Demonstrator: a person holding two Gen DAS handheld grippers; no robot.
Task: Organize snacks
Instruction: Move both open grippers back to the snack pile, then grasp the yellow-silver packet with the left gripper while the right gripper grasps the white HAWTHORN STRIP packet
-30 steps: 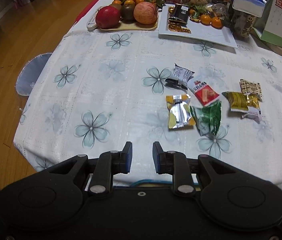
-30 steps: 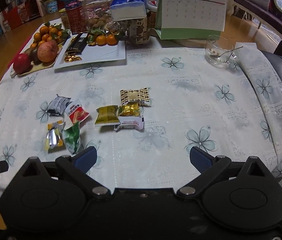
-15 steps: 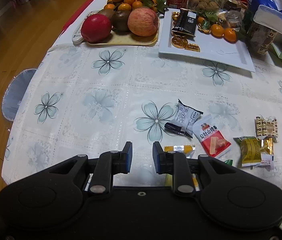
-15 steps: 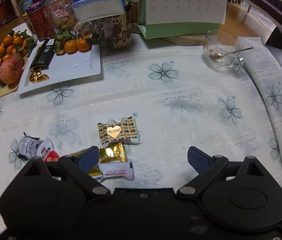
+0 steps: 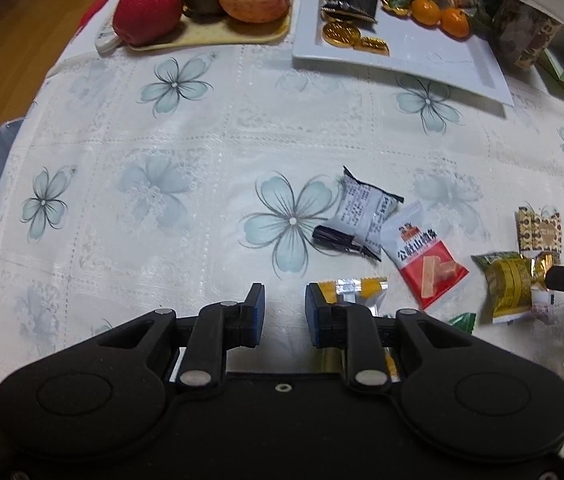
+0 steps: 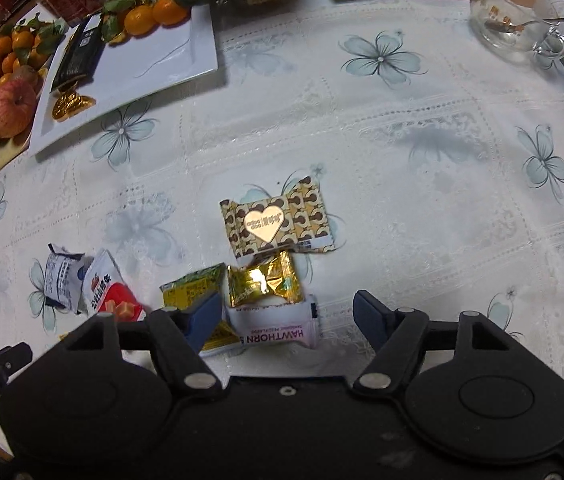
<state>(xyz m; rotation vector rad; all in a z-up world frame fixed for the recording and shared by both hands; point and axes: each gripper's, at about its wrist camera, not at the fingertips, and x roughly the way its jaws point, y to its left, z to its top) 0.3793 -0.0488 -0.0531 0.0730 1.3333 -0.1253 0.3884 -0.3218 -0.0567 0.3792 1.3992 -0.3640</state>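
Now the right hand-held gripper [image 6: 286, 312] points down over the pink hawthorn packet [image 6: 278, 326] on the table [image 6: 421, 160], jaws closing but not touching it. Nearby, the left hand-held gripper [image 5: 283, 307] stands narrow and empty beside a yellow packet [image 5: 355, 290].

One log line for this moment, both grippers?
left gripper: open, empty | right gripper: closing around white Hawthorn packet, not gripped | white plate: unreached

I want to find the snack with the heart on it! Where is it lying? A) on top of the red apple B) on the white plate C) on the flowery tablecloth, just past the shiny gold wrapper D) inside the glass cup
C: the heart-marked snack lies flat on the tablecloth, just beyond the gold wrapper.
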